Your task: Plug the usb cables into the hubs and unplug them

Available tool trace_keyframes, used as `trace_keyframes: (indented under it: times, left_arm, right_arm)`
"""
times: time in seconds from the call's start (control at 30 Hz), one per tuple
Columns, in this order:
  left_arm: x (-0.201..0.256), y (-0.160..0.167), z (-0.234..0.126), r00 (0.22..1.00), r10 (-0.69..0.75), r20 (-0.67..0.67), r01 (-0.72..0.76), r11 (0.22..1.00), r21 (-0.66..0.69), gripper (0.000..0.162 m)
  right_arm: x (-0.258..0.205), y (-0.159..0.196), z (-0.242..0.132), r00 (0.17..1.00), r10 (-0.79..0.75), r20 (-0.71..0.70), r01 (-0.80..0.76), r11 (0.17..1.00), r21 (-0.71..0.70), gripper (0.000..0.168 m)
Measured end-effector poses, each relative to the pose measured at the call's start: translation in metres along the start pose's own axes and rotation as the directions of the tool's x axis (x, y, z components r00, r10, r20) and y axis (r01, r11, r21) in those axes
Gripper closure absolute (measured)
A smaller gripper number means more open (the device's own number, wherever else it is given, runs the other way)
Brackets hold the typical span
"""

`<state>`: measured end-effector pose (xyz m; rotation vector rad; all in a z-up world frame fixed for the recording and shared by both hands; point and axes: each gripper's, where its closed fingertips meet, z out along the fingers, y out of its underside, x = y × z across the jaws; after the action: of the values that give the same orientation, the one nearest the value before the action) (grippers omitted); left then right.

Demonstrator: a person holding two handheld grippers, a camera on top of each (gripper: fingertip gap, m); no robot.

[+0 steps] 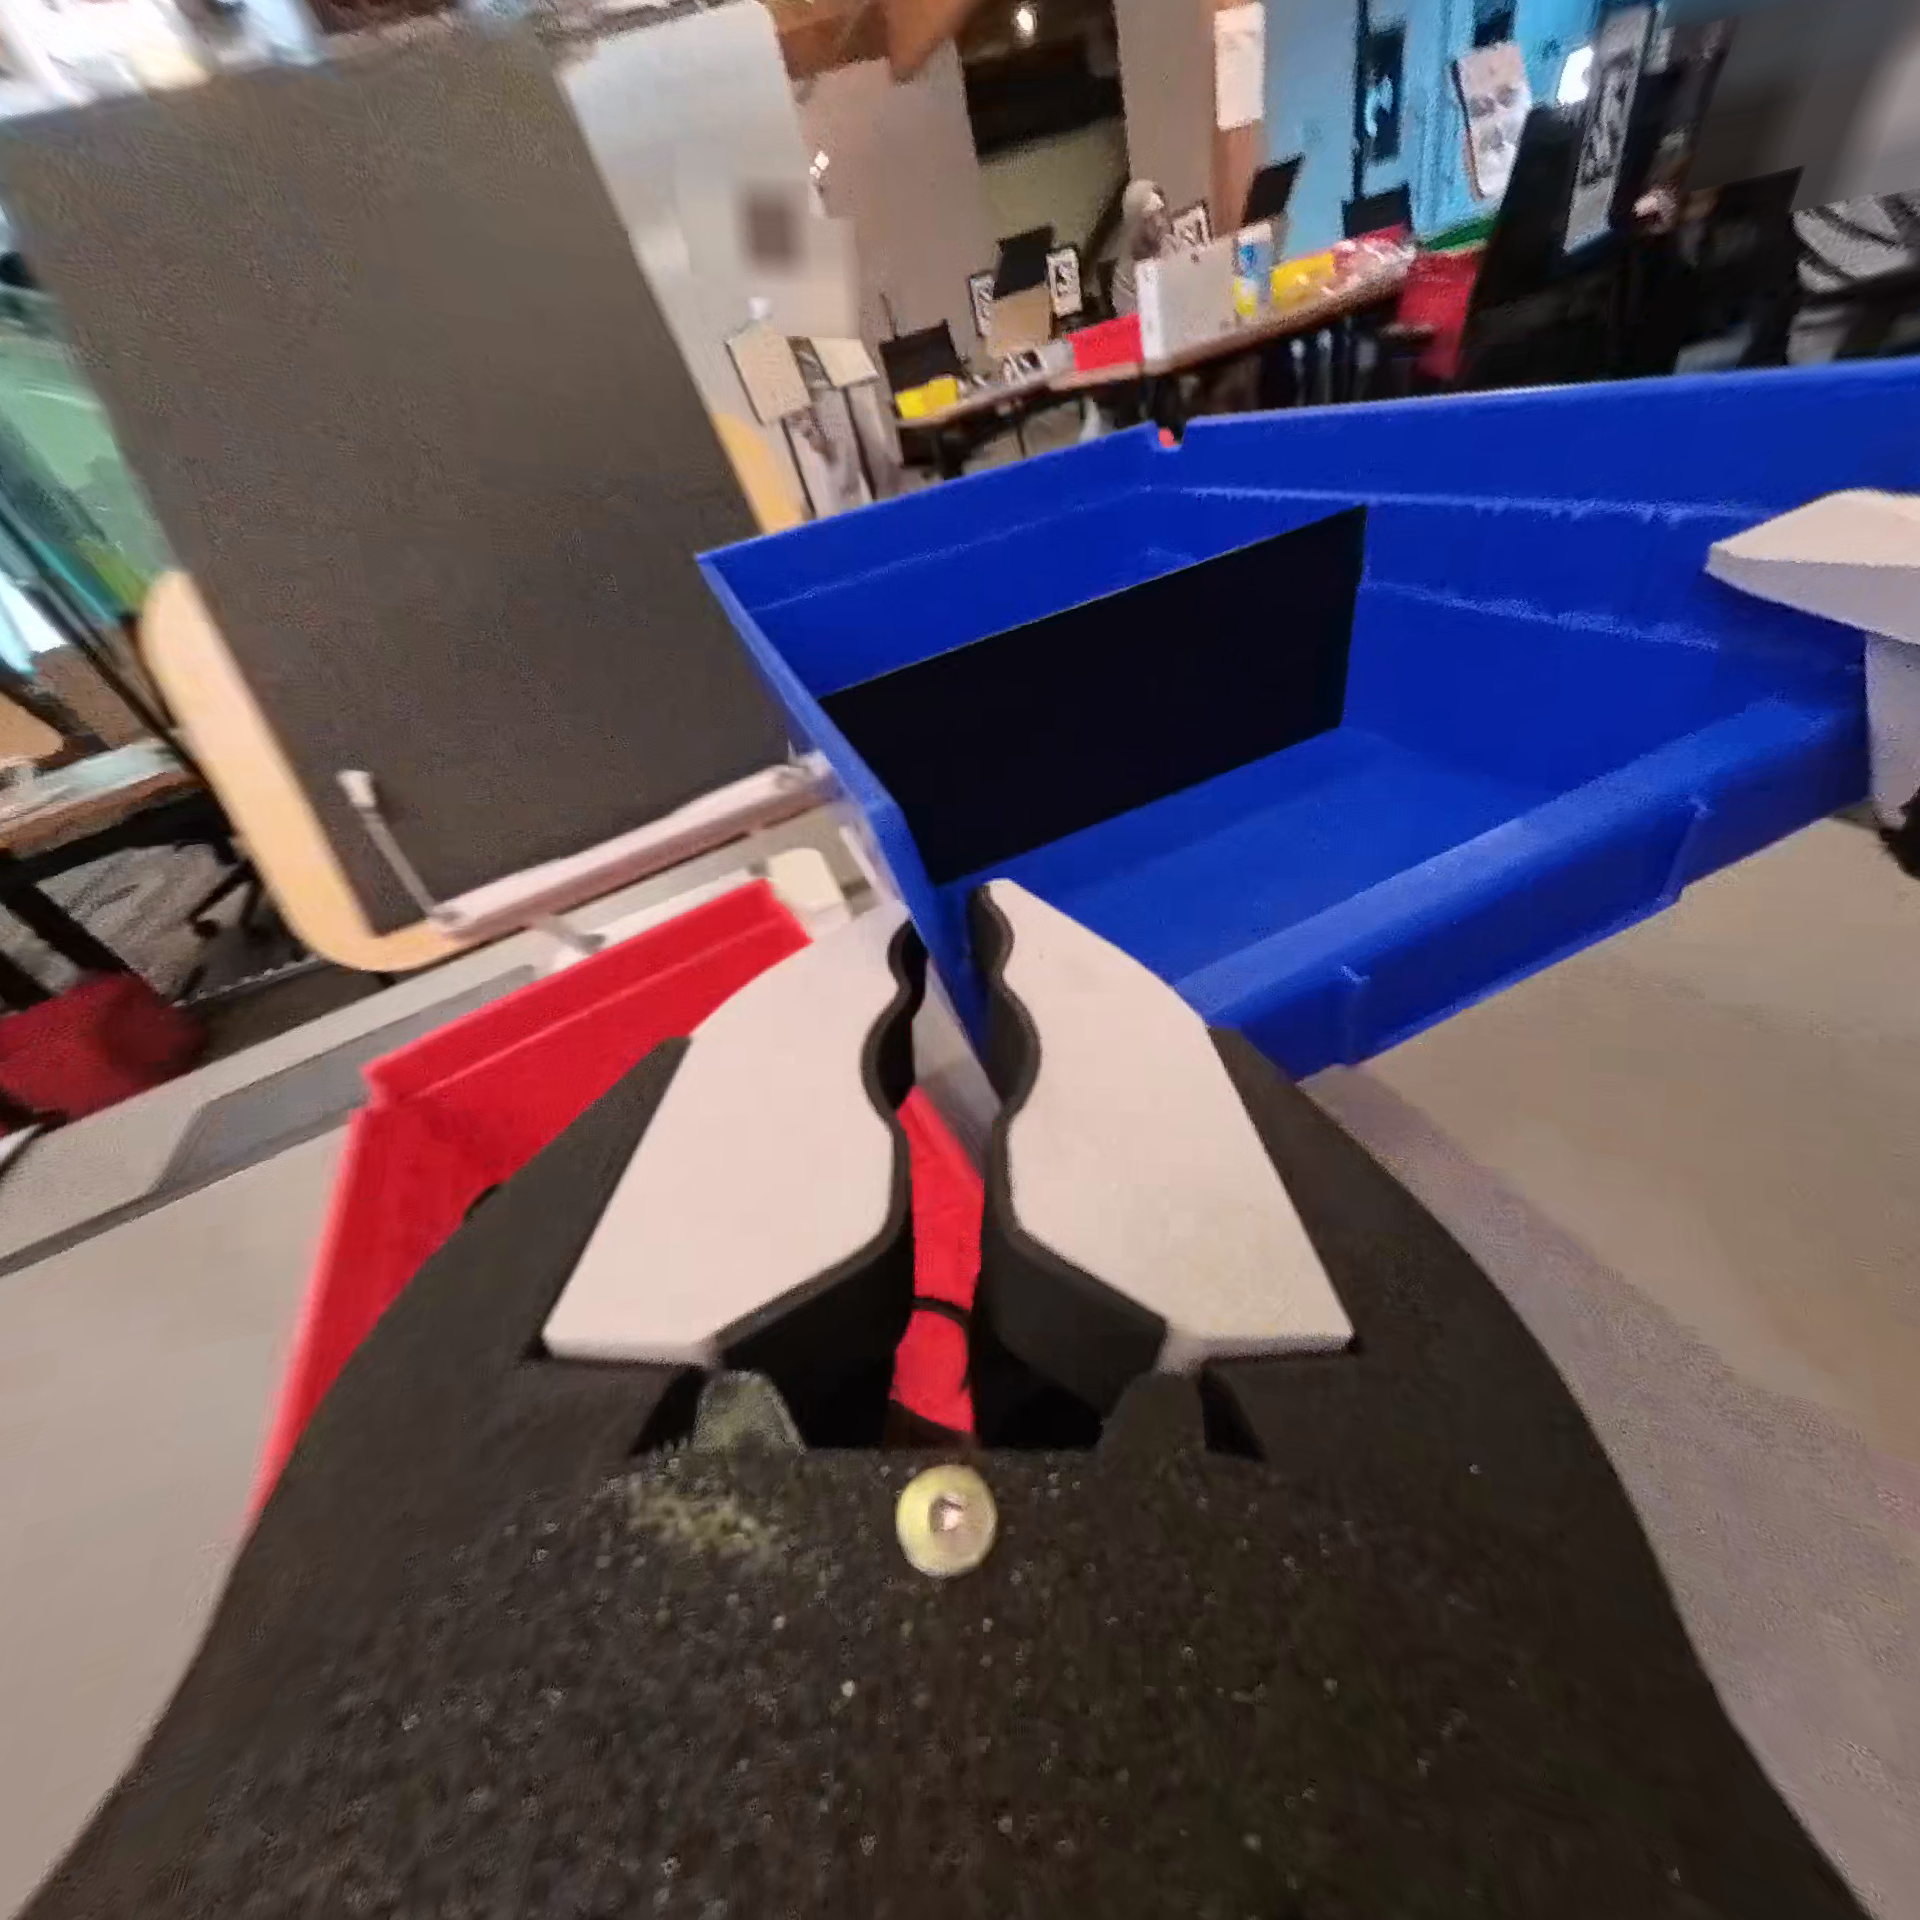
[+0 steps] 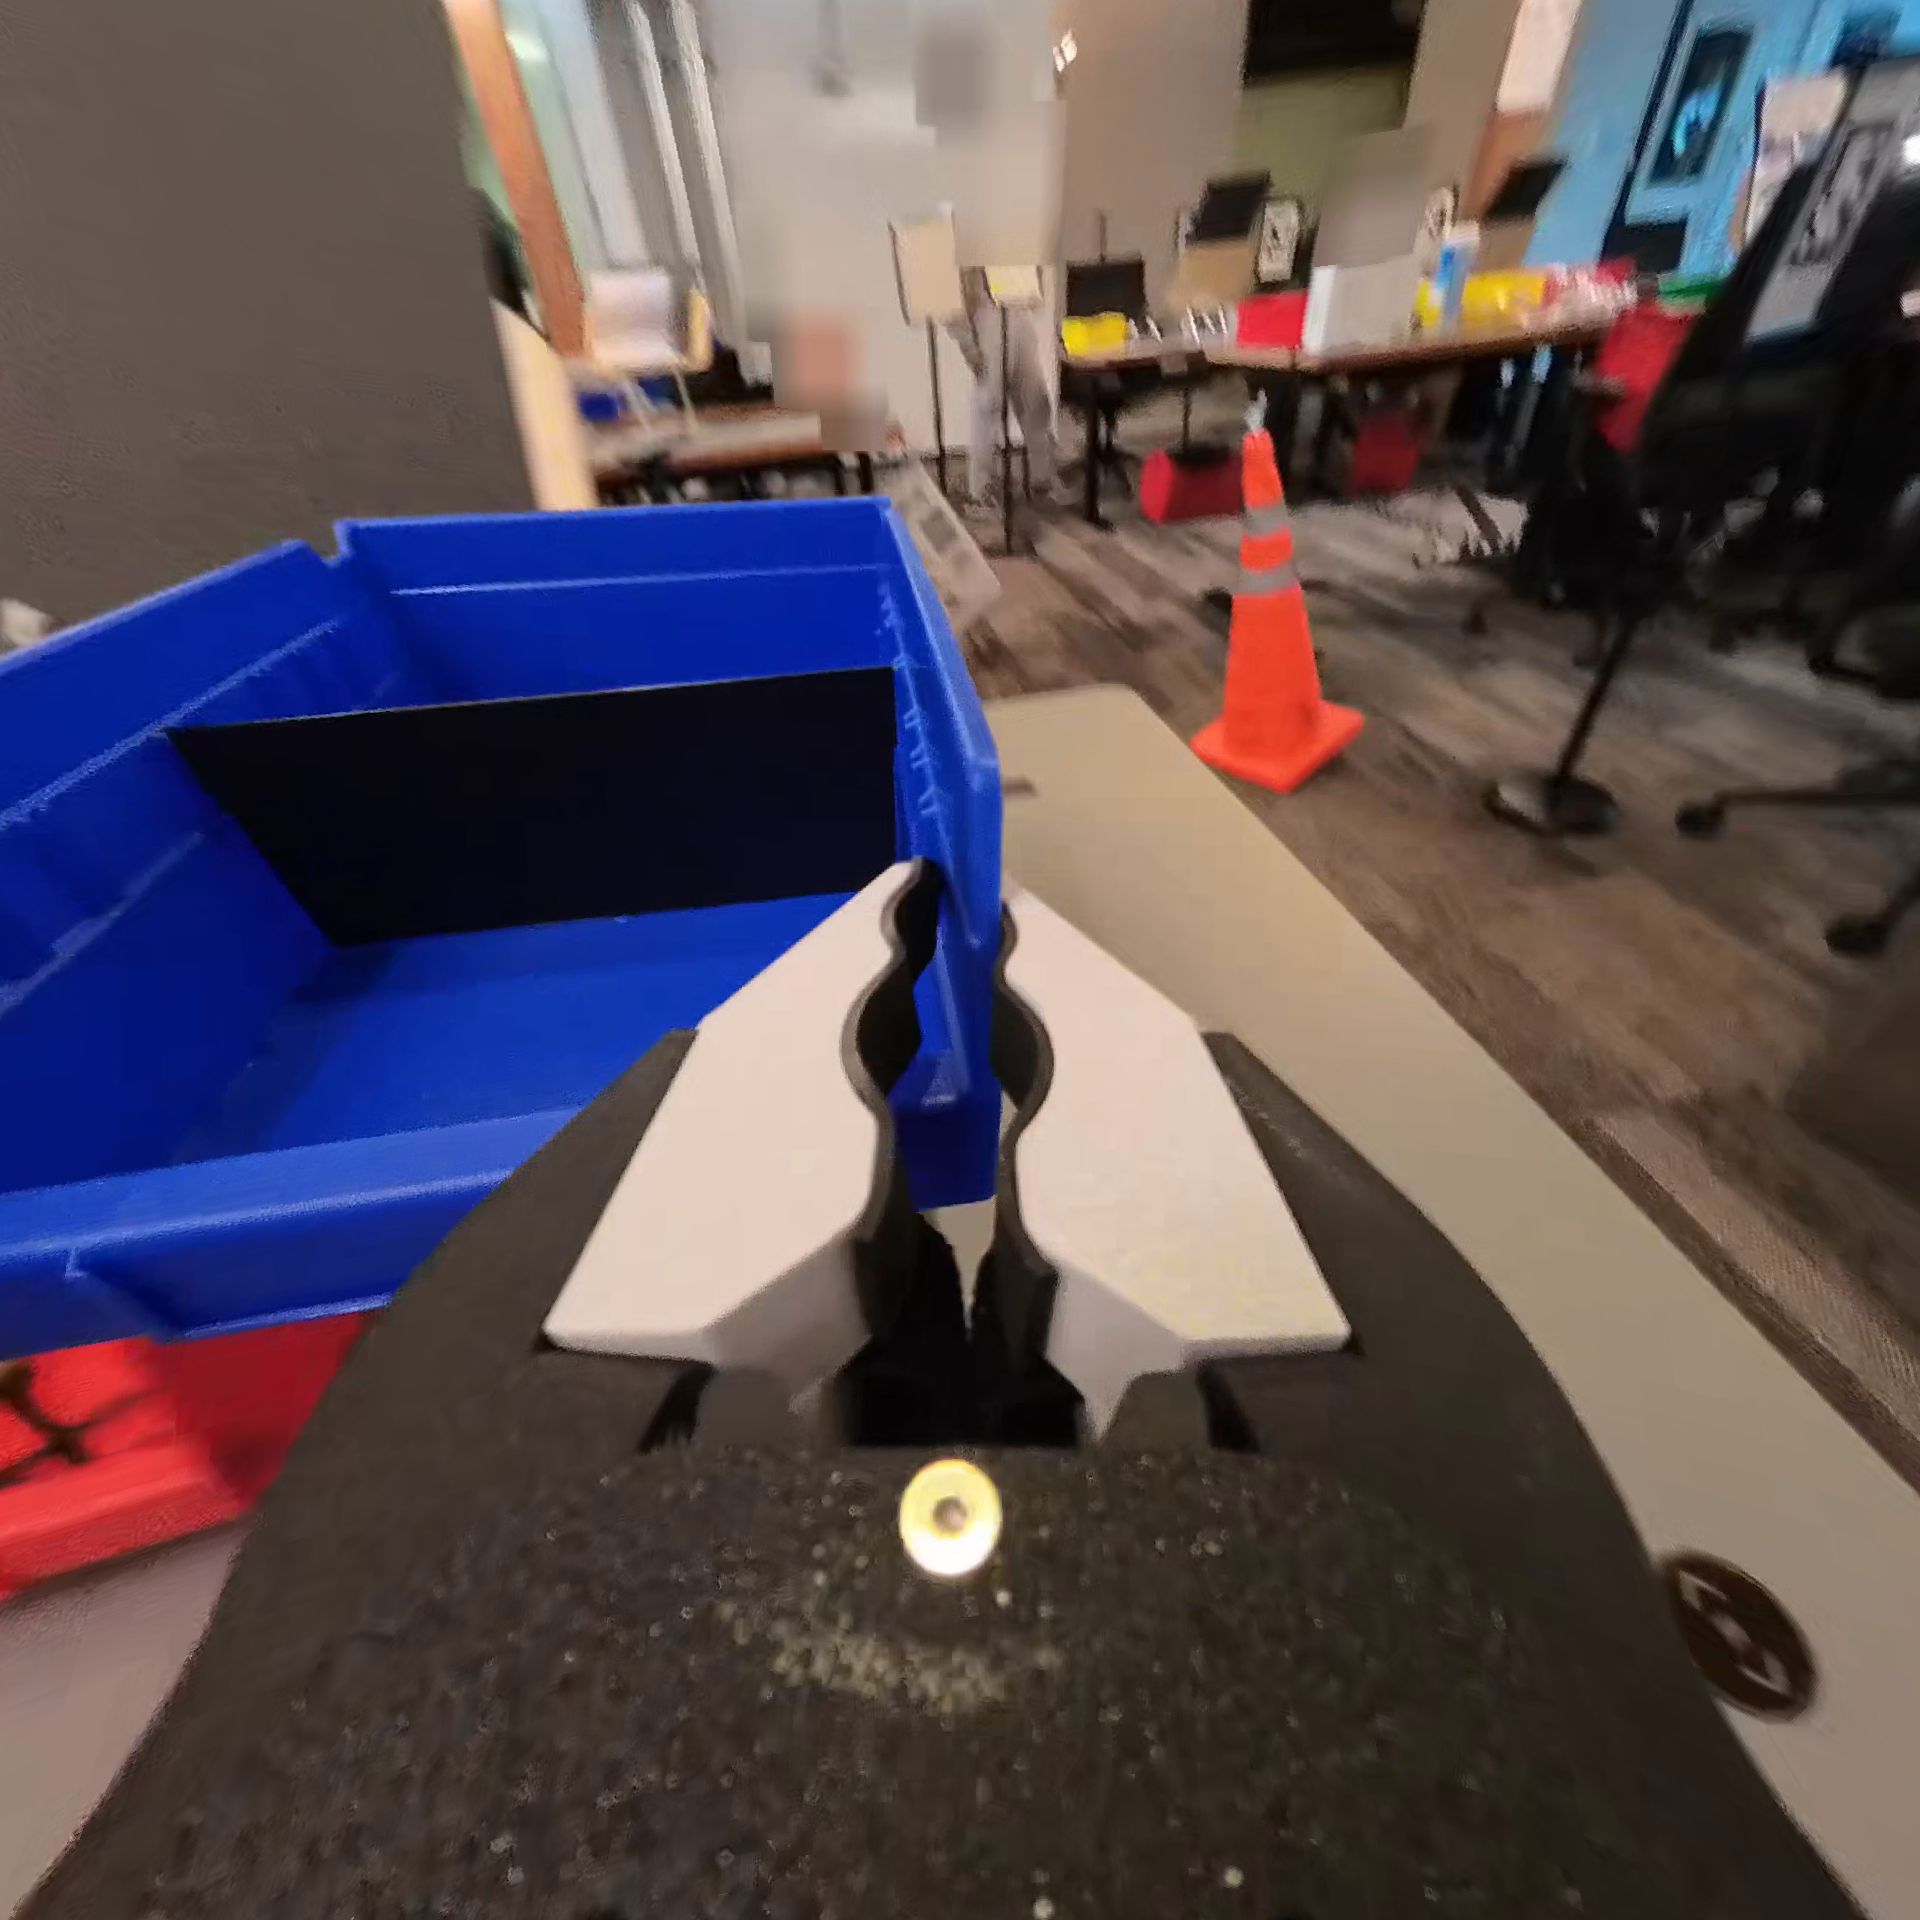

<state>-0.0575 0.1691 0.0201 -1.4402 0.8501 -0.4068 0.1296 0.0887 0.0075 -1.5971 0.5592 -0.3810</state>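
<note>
A blue plastic bin with a black divider inside hangs tilted between my two grippers, above the table. My left gripper is shut on the bin's left side wall near its front corner. My right gripper is shut on the right side wall of the blue bin, in front of the divider. The right gripper's grey finger also shows at the far right of the left wrist view. A red bin lies under the left gripper and below the blue bin.
A grey table runs under both grippers; its right edge drops to a wood floor. An orange traffic cone stands on the floor. A dark grey partition rises behind the bins. Office chairs and cluttered tables stand far back. Left tips to right tips: about 20 cm.
</note>
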Motion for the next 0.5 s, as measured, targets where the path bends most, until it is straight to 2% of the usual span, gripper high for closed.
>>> trace_keyframes:
  times: [0.07,0.17,0.23,0.33,0.43,0.5]
  left_arm:
    - [0.04,0.025,0.028,0.999,-0.009,-0.043,0.006,0.998,-0.066,0.155]
    - [0.079,0.066,0.052,0.993,-0.086,-0.079,0.072,0.983,-0.167,0.155]
    - [0.095,0.081,0.058,0.994,-0.08,-0.074,0.067,0.985,-0.157,0.155]
    - [0.118,0.093,0.063,0.988,-0.101,-0.121,0.076,0.977,-0.197,0.151]
    - [0.132,0.109,0.073,0.973,-0.145,-0.177,0.091,0.955,-0.281,0.147]
    - [0.137,0.115,0.076,0.963,-0.137,-0.234,0.058,0.947,-0.315,0.143]
  right_arm:
    - [0.038,0.036,0.015,1.0,0.01,-0.024,-0.011,0.997,-0.074,0.165]
    - [0.068,0.077,0.031,1.0,0.017,0.004,-0.015,0.981,-0.195,0.165]
    - [0.08,0.087,0.037,1.0,0.016,0.012,-0.013,0.975,-0.223,0.166]
    - [0.099,0.1,0.051,0.998,-0.063,-0.016,0.056,0.957,-0.285,0.162]
    - [0.108,0.126,0.068,0.999,-0.022,-0.035,0.007,0.922,-0.387,0.159]
    - [0.111,0.133,0.075,0.999,-0.012,-0.05,-0.007,0.929,-0.369,0.158]
